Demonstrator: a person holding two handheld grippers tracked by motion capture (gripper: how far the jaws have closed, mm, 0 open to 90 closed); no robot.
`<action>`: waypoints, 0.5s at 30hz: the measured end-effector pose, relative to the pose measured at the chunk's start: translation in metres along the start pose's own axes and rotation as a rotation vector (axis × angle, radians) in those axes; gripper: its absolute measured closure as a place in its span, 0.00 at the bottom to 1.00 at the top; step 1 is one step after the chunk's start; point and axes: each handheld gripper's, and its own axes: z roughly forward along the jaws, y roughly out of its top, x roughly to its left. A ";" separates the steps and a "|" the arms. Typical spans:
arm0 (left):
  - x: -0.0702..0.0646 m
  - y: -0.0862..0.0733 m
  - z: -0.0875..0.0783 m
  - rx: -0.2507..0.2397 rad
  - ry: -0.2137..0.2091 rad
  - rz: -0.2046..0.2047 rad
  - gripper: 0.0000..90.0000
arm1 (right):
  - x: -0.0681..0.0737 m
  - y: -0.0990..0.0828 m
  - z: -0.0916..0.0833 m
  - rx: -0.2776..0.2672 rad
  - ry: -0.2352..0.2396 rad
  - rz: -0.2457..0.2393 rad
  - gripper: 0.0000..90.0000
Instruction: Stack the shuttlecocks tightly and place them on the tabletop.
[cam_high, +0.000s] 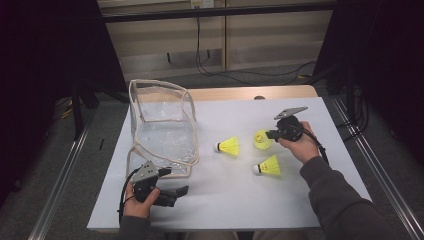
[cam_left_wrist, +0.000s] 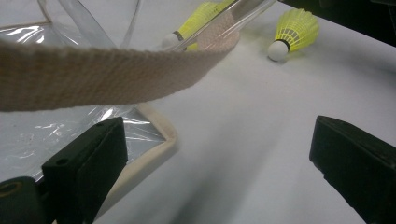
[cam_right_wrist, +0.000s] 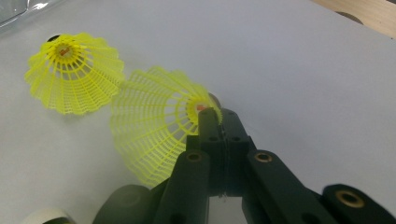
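White-covered bench: three yellow shuttlecocks, one clear bag. Right claw pinched shut, apparently on the rim of one shuttlecock. Left claw wide, empty, beside the bag.

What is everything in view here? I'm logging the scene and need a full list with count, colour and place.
Shuttlecocks: three, yellow with white tips; one lies mid-table, one nearer the person, one clamped by its skirt in the right gripper.
Bag: one, clear plastic with beige edging, standing open at the table's left.
Table cover: one, white, over a wooden table.
Cables: several, black, on the floor beyond the table.
Left gripper: one, black, open, by the bag's near corner.
Right gripper: one, black, shut on a shuttlecock's skirt.
Hands: two, left, right, grey sleeves.
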 end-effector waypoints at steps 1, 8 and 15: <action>0.000 0.000 0.000 -0.001 0.000 -0.001 0.05 | -0.001 -0.001 -0.002 -0.003 0.010 0.004 1.00; 0.000 0.000 0.000 -0.002 0.000 0.001 0.05 | -0.005 -0.011 -0.010 -0.017 0.038 0.038 0.99; 0.000 0.000 0.000 -0.003 0.001 0.003 0.05 | -0.012 -0.019 -0.011 -0.022 -0.003 0.069 0.93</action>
